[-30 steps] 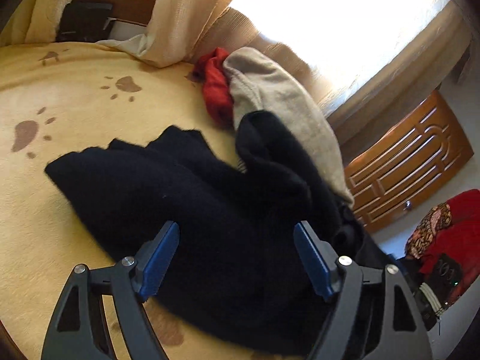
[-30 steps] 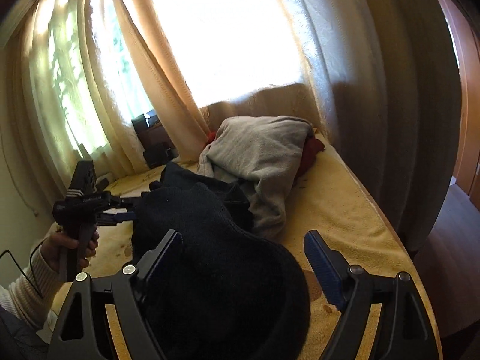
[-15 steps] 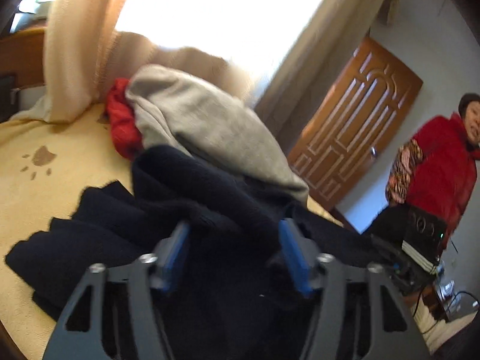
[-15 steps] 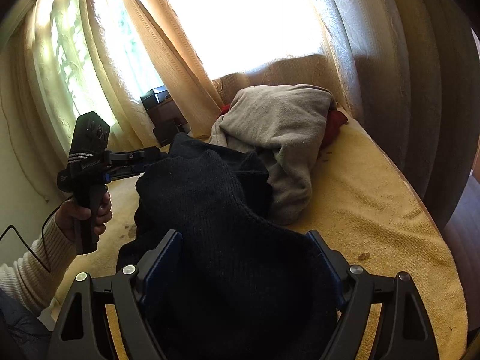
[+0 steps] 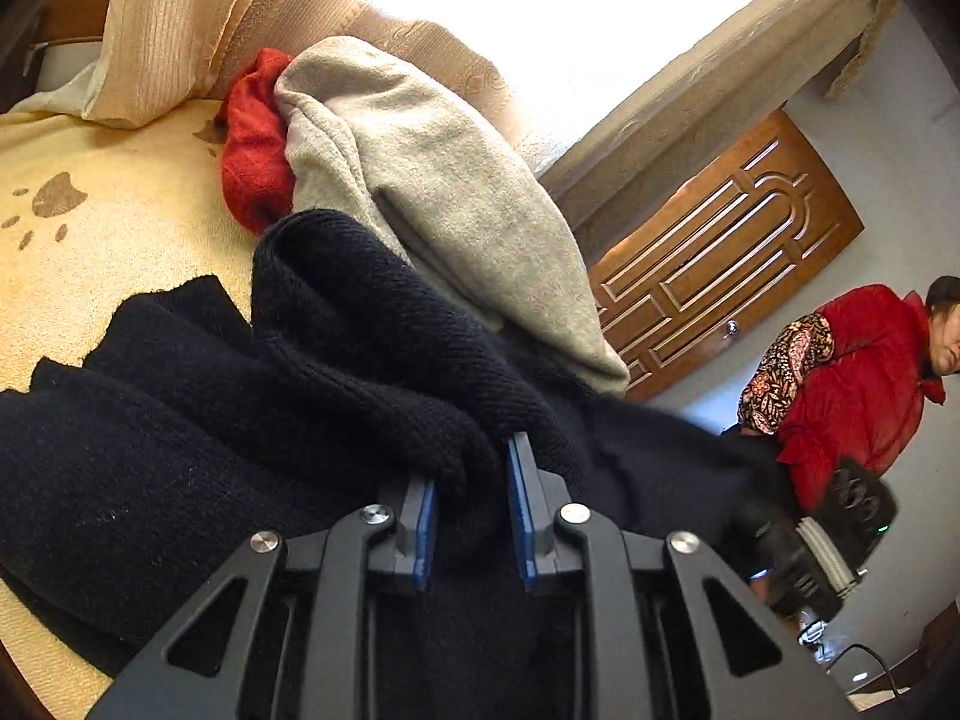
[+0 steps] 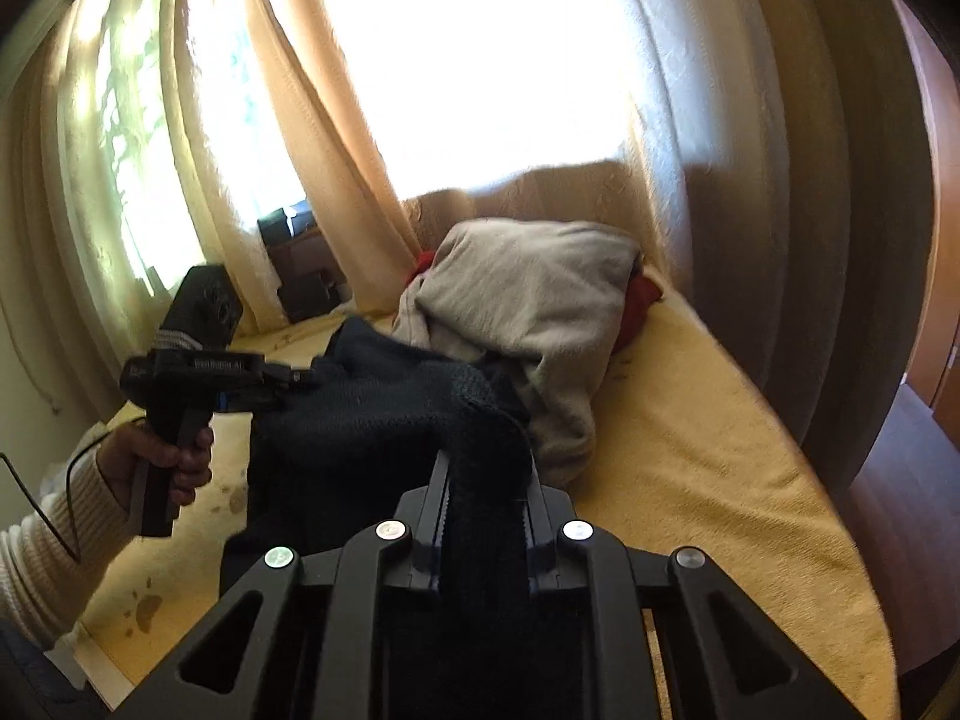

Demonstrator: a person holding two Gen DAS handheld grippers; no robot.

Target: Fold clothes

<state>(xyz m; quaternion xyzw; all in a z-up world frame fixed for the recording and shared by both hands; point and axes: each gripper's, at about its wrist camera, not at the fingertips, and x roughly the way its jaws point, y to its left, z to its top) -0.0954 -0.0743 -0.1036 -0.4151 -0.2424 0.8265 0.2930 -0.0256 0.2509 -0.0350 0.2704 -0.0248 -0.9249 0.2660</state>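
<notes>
A black knit sweater (image 5: 180,432) lies bunched on the yellow bed (image 5: 90,240). My left gripper (image 5: 471,480) is shut on a thick fold of it, with the fabric bulging over the blue pads. My right gripper (image 6: 483,480) is shut on another edge of the same sweater (image 6: 360,420), which is lifted and stretched between the two grippers. The left gripper also shows in the right wrist view (image 6: 300,378), held in a hand at the left. A grey garment (image 5: 432,180) and a red one (image 5: 252,156) lie heaped just behind the sweater.
Cream curtains (image 6: 288,120) hang over bright windows behind the bed. The yellow blanket (image 6: 690,450) has brown paw prints. A carved wooden door (image 5: 720,246) and a person in a red jacket (image 5: 852,384) are off to the right. Dark boxes (image 6: 300,264) sit by the window.
Both grippers have closed on the black sweater and raised it off the bed. The left gripper tilted upward, bringing the door and the person into view.
</notes>
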